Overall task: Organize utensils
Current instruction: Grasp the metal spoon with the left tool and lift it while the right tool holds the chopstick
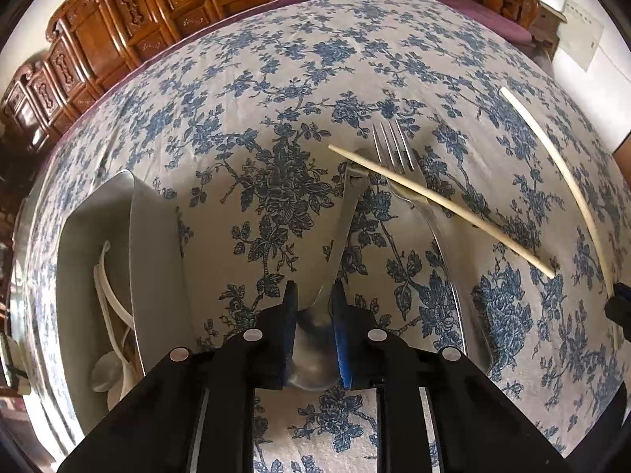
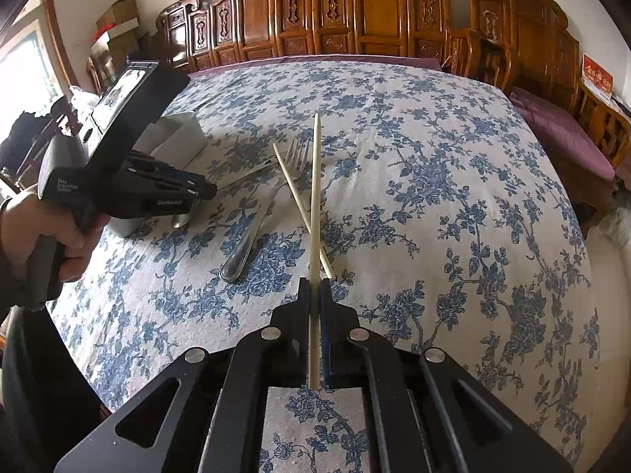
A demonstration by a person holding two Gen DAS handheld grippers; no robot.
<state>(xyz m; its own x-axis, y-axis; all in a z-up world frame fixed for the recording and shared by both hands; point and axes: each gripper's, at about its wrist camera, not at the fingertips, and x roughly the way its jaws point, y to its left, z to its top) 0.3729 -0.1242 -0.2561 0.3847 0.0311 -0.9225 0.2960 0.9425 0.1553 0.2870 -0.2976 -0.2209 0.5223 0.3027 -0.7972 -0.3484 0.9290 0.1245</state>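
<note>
Utensils lie scattered over the worktop (image 2: 434, 165), which wears a white cloth printed with blue flowers. A steel fork (image 1: 398, 165) rests with its tines pointing away from the left tool, and a loose pale chopstick (image 1: 441, 207) lies slantwise across its neck, touching it. The same chopstick also crosses the far end of a steel spoon's handle, so it sits on top of both pieces.

That spoon (image 1: 339, 244) has its bowl end between the blue pads of the left tool (image 1: 313, 291); the jaws stand narrow and look pressed against the spoon's neck on both sides. The right tool (image 2: 313, 287) is closed tight on a second chopstick (image 2: 314, 197), which sticks out forward along the fingers, its far tip above the fork and the loose chopstick.

To the left of the spoon stands a grey divided holder (image 1: 154, 244), close beside the left tool. One compartment has white plastic spoons (image 1: 108, 315) lying in it; the compartment next to it I cannot see into.

From the right tool's side, a hand (image 2: 59, 232) grips the left tool's handle, low over the spoon and in front of the holder. White lettering on that tool's body is there but too small for me to read with any certainty.

Behind the worktop runs a row of carved wooden chair backs (image 2: 339, 12), with purple cushions (image 2: 560, 130) to the right and cardboard boxes (image 2: 118, 19) in the far left corner.
</note>
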